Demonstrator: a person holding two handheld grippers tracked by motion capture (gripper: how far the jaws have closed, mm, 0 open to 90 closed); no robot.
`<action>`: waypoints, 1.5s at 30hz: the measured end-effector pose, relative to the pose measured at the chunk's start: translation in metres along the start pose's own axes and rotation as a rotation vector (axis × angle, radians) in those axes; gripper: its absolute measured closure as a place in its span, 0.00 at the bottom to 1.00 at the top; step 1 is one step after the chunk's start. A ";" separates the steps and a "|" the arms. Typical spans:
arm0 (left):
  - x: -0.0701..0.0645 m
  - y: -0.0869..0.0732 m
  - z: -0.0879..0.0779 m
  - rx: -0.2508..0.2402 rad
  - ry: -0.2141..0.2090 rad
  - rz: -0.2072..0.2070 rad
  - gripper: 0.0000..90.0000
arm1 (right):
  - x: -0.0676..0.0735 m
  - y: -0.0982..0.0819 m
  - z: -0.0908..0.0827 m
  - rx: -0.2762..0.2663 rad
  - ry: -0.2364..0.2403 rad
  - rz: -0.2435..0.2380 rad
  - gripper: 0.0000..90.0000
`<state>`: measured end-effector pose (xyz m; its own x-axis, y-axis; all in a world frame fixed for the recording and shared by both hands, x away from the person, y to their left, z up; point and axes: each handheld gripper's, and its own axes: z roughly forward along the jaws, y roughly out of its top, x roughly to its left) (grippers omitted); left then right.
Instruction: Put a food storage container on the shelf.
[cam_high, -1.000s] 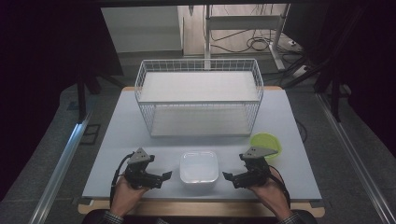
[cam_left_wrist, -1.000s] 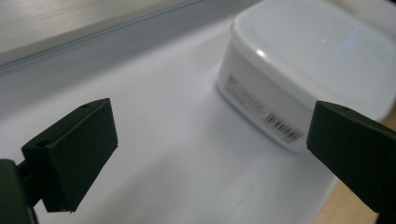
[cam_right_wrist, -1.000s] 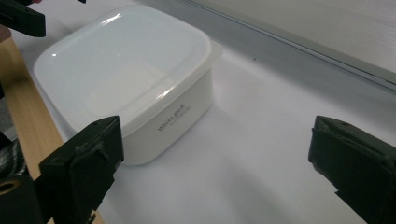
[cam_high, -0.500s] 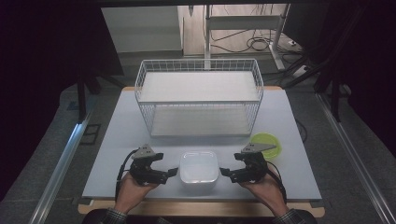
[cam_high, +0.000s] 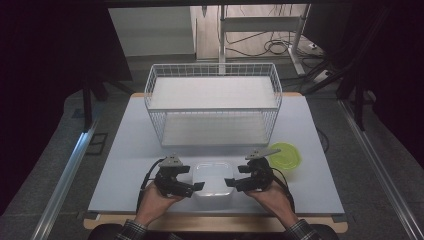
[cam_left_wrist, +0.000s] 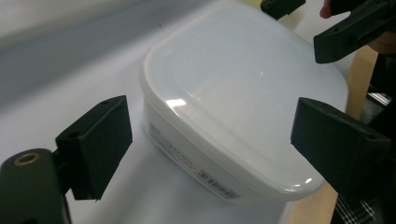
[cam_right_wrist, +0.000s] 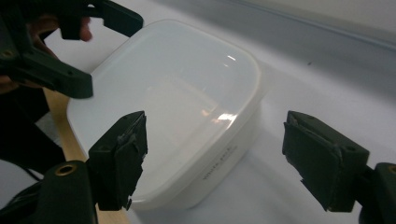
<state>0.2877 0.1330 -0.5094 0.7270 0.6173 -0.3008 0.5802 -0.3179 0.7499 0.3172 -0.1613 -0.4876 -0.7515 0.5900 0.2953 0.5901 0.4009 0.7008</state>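
A white, lidded plastic container (cam_high: 214, 179) sits near the table's front edge. My left gripper (cam_high: 195, 187) is at its left side and my right gripper (cam_high: 231, 183) at its right, both pointing inward. In the left gripper view the container (cam_left_wrist: 233, 98) lies between the open jaws of my left gripper (cam_left_wrist: 215, 144), and the pads (cam_left_wrist: 100, 135) stand clear of it. In the right gripper view a corner of the container (cam_right_wrist: 177, 93) sits between the jaws of my right gripper (cam_right_wrist: 219, 158), also untouched. Both pairs of jaws have just been closing somewhat.
A white wire basket (cam_high: 214, 102) stands at the back of the grey table (cam_high: 130, 160). A green round bowl (cam_high: 284, 156) lies just right of my right gripper. The table's wooden front edge (cam_high: 215, 224) runs close behind the hands.
Both grippers have moved inward to the container from either side. Their jaws stand a little narrower than before. The container has not moved.
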 end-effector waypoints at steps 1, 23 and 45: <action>0.001 -0.001 0.002 -0.001 -0.023 -0.019 0.12 | -0.001 0.000 0.002 0.008 0.016 0.009 0.26; -0.018 0.000 -0.030 0.030 0.050 -0.190 0.71 | 0.009 -0.001 -0.016 0.033 0.075 0.255 0.81; -0.019 0.005 -0.036 -0.132 0.129 -0.197 0.87 | 0.024 0.011 -0.024 -0.100 -0.074 0.052 0.88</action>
<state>0.2638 0.1462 -0.4785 0.5474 0.7472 -0.3770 0.6464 -0.0913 0.7575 0.2986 -0.1592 -0.4571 -0.6945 0.6600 0.2866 0.5926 0.2987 0.7481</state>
